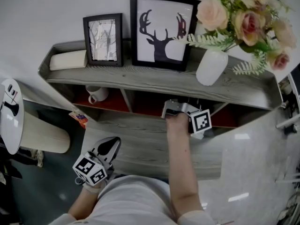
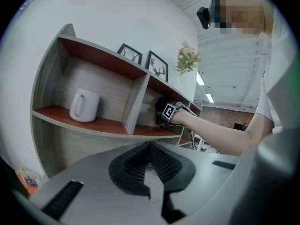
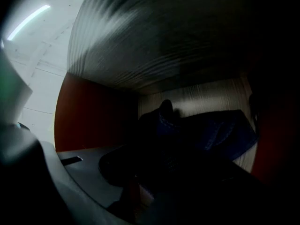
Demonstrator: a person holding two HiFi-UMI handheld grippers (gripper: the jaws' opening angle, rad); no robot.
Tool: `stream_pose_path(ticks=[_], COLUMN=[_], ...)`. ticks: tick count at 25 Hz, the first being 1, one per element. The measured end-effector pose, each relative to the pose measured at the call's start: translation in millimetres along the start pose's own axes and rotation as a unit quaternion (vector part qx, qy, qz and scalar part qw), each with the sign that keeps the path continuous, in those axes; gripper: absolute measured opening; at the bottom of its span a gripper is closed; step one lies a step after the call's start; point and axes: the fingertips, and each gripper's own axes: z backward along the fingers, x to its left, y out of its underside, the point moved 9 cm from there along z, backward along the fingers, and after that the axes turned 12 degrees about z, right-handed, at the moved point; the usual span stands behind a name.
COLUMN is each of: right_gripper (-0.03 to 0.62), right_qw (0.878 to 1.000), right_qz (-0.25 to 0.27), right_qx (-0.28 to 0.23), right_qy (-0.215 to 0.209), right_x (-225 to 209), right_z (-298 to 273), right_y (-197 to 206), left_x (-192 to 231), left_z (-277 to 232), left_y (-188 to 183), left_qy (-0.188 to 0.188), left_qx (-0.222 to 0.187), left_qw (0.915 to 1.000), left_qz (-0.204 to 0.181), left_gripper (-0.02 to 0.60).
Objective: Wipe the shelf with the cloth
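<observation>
The grey wooden shelf unit (image 1: 140, 78) has red inner boards. My right gripper (image 1: 180, 110) reaches into its middle compartment (image 2: 154, 131), at the back wall. In the right gripper view it is dark in there. A dark blue cloth (image 3: 211, 130) is bunched between the right gripper's (image 3: 154, 163) jaws, which are shut on it, and it lies against the pale back wall. My left gripper (image 1: 107, 150) hangs low in front of the unit, near the person's body. The jaws of the left gripper (image 2: 150, 146) are together with nothing between them.
A white mug (image 1: 96, 94) stands in the left compartment. On top stand two framed pictures (image 1: 103, 39), a white vase of flowers (image 1: 212, 65) and a pale box (image 1: 68, 60). A round white side table (image 1: 9, 114) is at the left.
</observation>
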Motion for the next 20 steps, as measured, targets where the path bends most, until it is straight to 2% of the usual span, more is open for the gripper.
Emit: stream_pose_path(ticks=[4, 11, 16, 20], right_gripper=[0.087, 0.087, 0.087, 0.087], right_qw=[0.999, 0.986, 0.975, 0.969], right_qz=[-0.01, -0.021, -0.025, -0.03], right_qx=[0.038, 0.153, 0.213, 0.244], right_qy=[-0.026, -0.055, -0.052, -0.027], right_x=[0.2, 13.2, 13.2, 9.5], right_z=[-3.4, -14.8, -15.3, -10.1], right_y=[22.6, 85.8, 118.9, 136.0], left_x=[2.6, 9.4, 13.0, 15.0], left_z=[6.5, 28.3, 43.3, 51.6], left_y=[1.4, 5.3, 8.0, 9.0], left_qy=[-0.009, -0.041, -0.061, -0.072], left_qx=[-0.004, -0.013, -0.019, -0.025], left_qw=[1.0, 0.999, 0.9978, 0.9969], left_qz=[0.002, 0.011, 0.017, 0.019], left_gripper=[0.015, 0.015, 0.015, 0.015])
